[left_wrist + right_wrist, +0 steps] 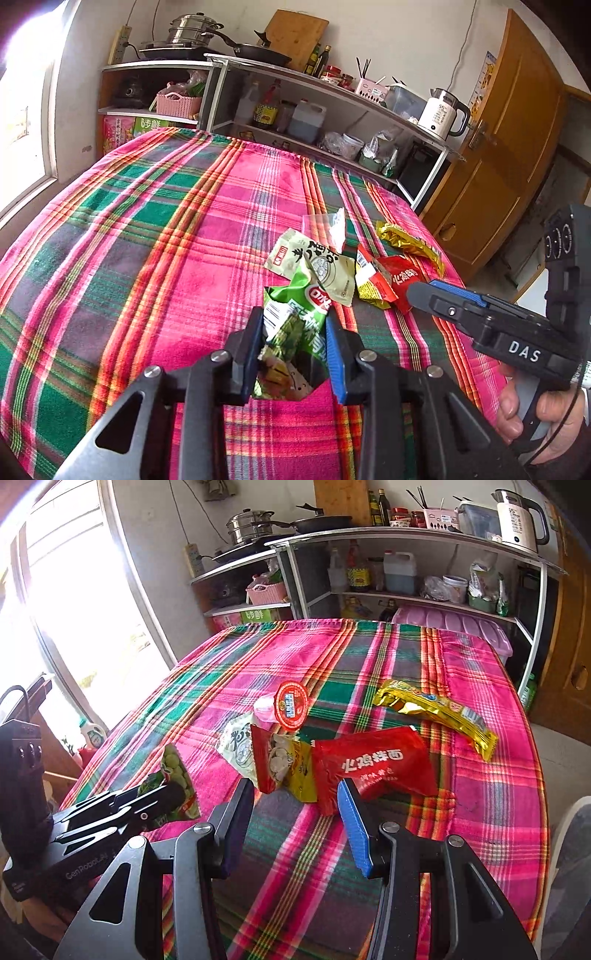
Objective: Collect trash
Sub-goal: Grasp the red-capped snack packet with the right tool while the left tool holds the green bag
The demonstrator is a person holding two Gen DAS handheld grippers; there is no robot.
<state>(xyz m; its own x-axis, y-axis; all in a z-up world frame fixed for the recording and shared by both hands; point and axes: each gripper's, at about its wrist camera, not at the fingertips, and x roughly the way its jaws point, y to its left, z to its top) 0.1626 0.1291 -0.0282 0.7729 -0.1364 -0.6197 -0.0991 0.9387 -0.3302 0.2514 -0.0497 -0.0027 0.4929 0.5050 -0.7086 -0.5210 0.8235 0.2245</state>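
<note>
**Crinkled wrappers on the plaid table**

The left tool [293,332] is pinching a glossy green snack bag [295,317], its pads pressing the crumpled foil, at the near edge of the cloth-covered table [147,258]. The right tool [295,812] is hovering with jaws apart, empty. Just beyond the green bag, one red packet [373,768], one long gold wrapper [436,712] and one pale pouch [328,269] are lying flat.

Left gripper [293,332] pitched down, jaws narrowed and pinching a wrapper between both pads; right gripper [295,812] also angled down, jaws standing wide with nothing between them, person's hand [532,410] wrapped round its handle.
</note>
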